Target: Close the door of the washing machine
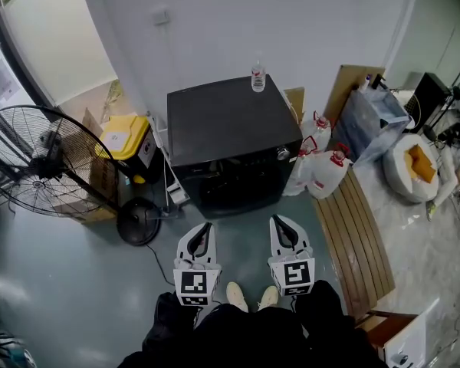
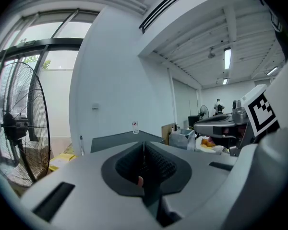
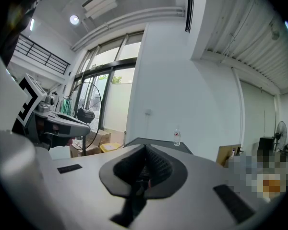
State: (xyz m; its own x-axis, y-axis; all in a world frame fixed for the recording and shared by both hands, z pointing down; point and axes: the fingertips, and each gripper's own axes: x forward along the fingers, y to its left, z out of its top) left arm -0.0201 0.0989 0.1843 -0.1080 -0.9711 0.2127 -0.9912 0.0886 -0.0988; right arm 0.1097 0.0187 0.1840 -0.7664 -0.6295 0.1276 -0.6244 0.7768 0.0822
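Note:
The black washing machine (image 1: 226,125) stands against the white wall, with its dark front (image 1: 234,184) facing me. I cannot tell how its door stands from this steep angle. A small clear bottle (image 1: 257,75) stands on its lid. My left gripper (image 1: 202,234) and right gripper (image 1: 283,228) are held side by side just short of the front, both shut and holding nothing. In the left gripper view the left gripper (image 2: 143,146) has its pads pressed together, with the machine's top (image 2: 120,140) beyond. The right gripper (image 3: 145,150) also points at the machine's top (image 3: 156,142) and the bottle (image 3: 176,137).
A large black standing fan (image 1: 42,163) with its round base (image 1: 139,221) is to the left, beside a yellow-lidded box (image 1: 125,138). White jugs (image 1: 326,173), a wooden slatted bench (image 1: 356,236) and a clear bin (image 1: 372,121) crowd the right. My shoes (image 1: 251,296) stand on the grey floor.

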